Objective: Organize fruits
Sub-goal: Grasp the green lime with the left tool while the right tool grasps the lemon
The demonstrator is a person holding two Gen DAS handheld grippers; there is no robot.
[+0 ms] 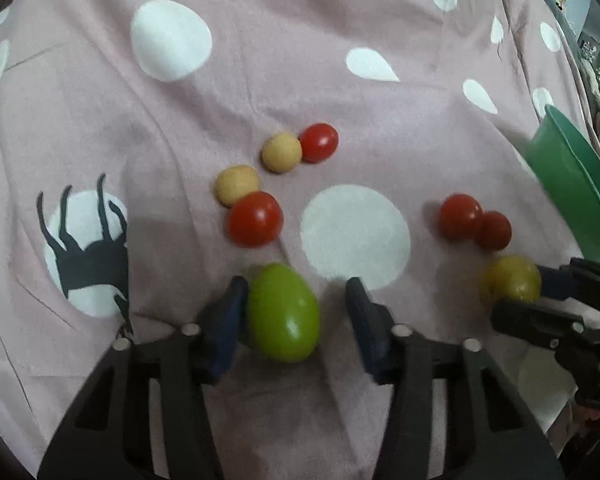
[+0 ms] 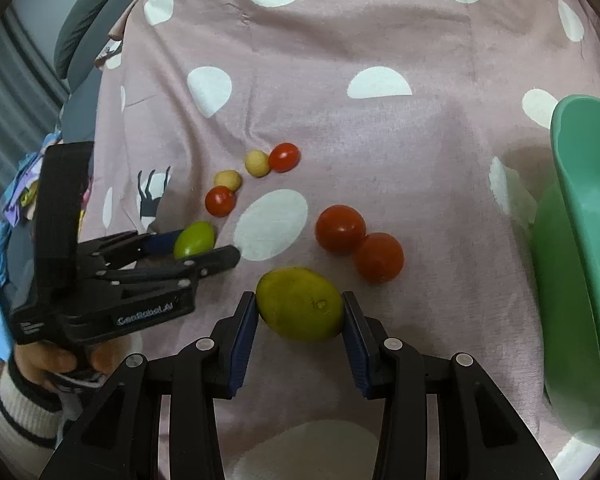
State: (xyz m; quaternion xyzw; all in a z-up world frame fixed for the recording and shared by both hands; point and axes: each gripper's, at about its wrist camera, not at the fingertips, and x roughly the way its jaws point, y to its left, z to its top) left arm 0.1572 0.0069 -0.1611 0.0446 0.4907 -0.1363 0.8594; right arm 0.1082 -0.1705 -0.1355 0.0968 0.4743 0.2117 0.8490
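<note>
While touching one pad, green fruit [image 1: 283, 312] sits inside left gripper [image 1: 296, 312].

Left wrist view. The left claw [image 1: 296, 312] straddles a green fruit [image 1: 283, 312]: one pad touches it, and a gap separates it from the other. On the pink dotted cloth [image 1: 340, 80] beyond lie two tan balls [image 1: 281, 151] and four red tomatoes [image 1: 255, 219], in touching pairs. At right, the right claw [image 1: 528, 292] grips a yellow-green fruit [image 1: 510, 279] beside a green bowl [image 1: 572, 184].
</note>
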